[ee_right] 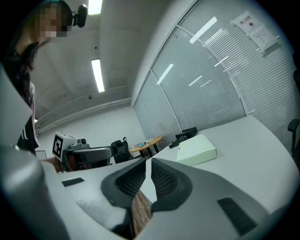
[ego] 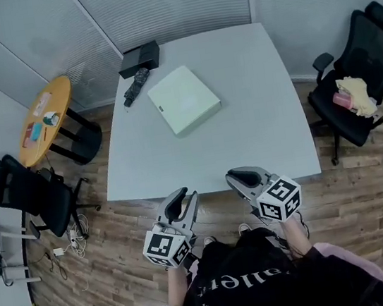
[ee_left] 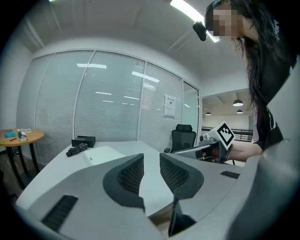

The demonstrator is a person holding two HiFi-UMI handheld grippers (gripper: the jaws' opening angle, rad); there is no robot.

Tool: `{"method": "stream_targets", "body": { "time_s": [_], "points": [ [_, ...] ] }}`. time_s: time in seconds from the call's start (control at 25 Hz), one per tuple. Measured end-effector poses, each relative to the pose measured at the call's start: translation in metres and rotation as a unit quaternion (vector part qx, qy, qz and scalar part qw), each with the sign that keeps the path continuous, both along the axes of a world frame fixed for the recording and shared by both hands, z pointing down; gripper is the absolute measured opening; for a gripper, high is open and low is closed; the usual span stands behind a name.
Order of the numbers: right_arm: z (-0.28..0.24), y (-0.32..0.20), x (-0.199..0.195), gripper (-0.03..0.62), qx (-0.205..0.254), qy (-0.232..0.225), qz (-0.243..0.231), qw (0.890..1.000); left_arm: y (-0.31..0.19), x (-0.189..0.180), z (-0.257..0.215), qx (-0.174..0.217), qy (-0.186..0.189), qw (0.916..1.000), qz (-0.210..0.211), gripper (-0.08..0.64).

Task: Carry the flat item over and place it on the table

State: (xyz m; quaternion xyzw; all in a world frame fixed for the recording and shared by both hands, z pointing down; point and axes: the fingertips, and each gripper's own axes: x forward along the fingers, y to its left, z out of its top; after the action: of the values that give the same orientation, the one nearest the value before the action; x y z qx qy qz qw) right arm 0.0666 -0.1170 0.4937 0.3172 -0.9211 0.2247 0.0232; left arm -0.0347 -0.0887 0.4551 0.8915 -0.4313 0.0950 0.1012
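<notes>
The flat item is a pale green box (ego: 183, 100) lying on the white table (ego: 258, 124), toward its far left part; it also shows in the left gripper view (ee_left: 101, 154) and the right gripper view (ee_right: 197, 151). Both grippers hover off the table's near edge, above the wooden floor, well short of the box. My left gripper (ego: 184, 196) (ee_left: 151, 157) stands partly open with nothing between its pads. My right gripper (ego: 238, 176) (ee_right: 148, 164) is shut and empty. Each gripper shows in the other's view, the right one (ee_left: 206, 150) and the left one (ee_right: 89, 154).
A black case (ego: 140, 58) and a folded black umbrella (ego: 136, 86) lie at the table's far left corner. A round yellow side table (ego: 44, 121) and a black chair (ego: 30, 194) stand to the left. Another black chair (ego: 360, 88) holding cloth stands to the right.
</notes>
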Motion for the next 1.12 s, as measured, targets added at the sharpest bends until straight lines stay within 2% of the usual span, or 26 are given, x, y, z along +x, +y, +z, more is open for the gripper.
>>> {"method": "stream_targets", "body": {
  "time_s": [0.16,0.36,0.56,0.84,1.12],
  "points": [
    [-0.001,0.004,-0.007,0.048,-0.003,-0.007,-0.002,1.000,0.004,-0.006,-0.002,0.000,-0.003,1.0000,0.001,0.106],
    [-0.004,0.016,-0.024,0.048,0.001,0.015,-0.004,1.000,0.019,-0.026,-0.001,-0.005,0.010,0.9999,0.006,0.063],
    [-0.012,0.031,-0.045,0.044,0.008,0.022,0.003,1.000,0.035,-0.052,-0.001,-0.007,0.007,0.9999,0.007,0.058],
    [-0.018,0.058,-0.079,0.040,0.010,0.040,-0.002,0.999,0.054,-0.089,-0.001,-0.009,0.026,0.9996,0.005,0.054],
    [-0.018,0.077,-0.101,0.035,0.000,0.047,0.001,0.999,0.066,-0.111,0.001,-0.012,0.041,0.9990,0.015,0.051]
  ]
}}
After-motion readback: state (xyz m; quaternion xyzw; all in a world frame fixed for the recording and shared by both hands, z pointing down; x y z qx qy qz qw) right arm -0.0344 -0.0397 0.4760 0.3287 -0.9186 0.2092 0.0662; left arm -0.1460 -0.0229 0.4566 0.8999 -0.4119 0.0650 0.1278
